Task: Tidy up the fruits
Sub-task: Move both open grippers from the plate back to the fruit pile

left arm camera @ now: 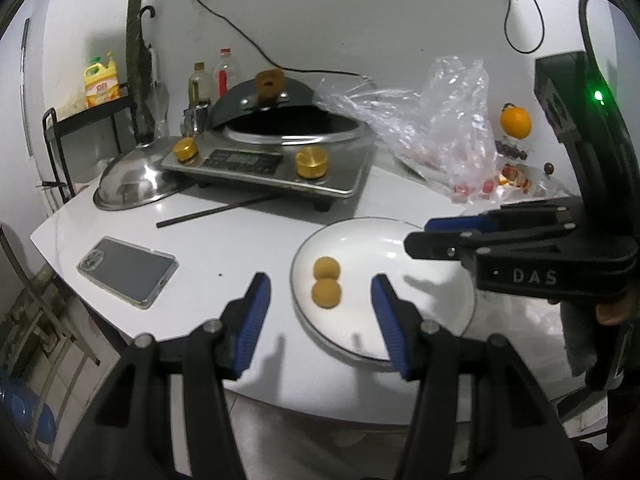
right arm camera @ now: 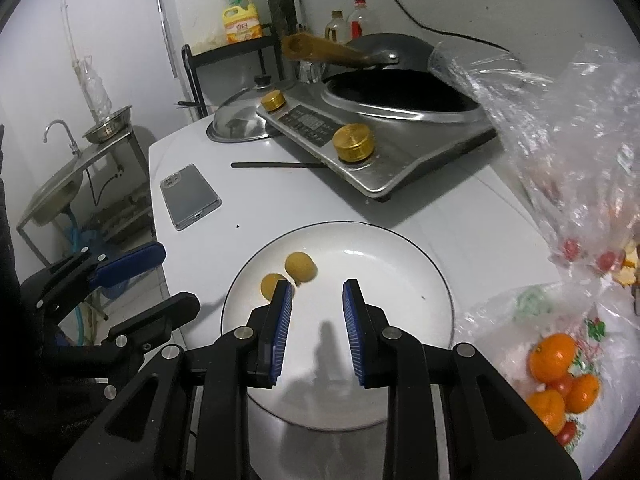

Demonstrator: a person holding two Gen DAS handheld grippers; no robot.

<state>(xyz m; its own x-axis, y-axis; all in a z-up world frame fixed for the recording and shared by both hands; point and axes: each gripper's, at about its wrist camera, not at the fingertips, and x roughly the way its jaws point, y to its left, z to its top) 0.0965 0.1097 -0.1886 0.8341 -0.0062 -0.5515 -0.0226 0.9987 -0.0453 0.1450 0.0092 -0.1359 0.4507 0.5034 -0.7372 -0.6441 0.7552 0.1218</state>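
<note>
A white plate [right arm camera: 400,264] with a thin dark rim is seen near the front edge of the white worktop [left arm camera: 224,240]. Two small yellow-brown round fruits [left arm camera: 327,283] lie on the left part of the plate, touching each other.

The left claw [left arm camera: 320,300] is held above the near left side of the plate; its blue pads are apart, nothing is between them, and the two fruits are seen in the gap, further away. The right claw [right arm camera: 317,312] is held over the near part of the plate. Its pads stand at a narrow gap, as closed as they get, and nothing is gripped.

To the right of the plate, several oranges [right arm camera: 556,376] and small red fruits are kept in a printed plastic bag [right arm camera: 592,340]. A crumpled clear plastic bag [left arm camera: 440,128] lies further back, and one orange [left arm camera: 515,121] is seen behind it near the wall.

Far on the worktop an induction cooker [left arm camera: 272,164] with two gold knobs is placed, with a steel lid [left arm camera: 132,176] at its left. A phone [left arm camera: 127,272] lies on the left side, and a dark chopstick [left arm camera: 216,210] lies between the phone and the cooker.
</note>
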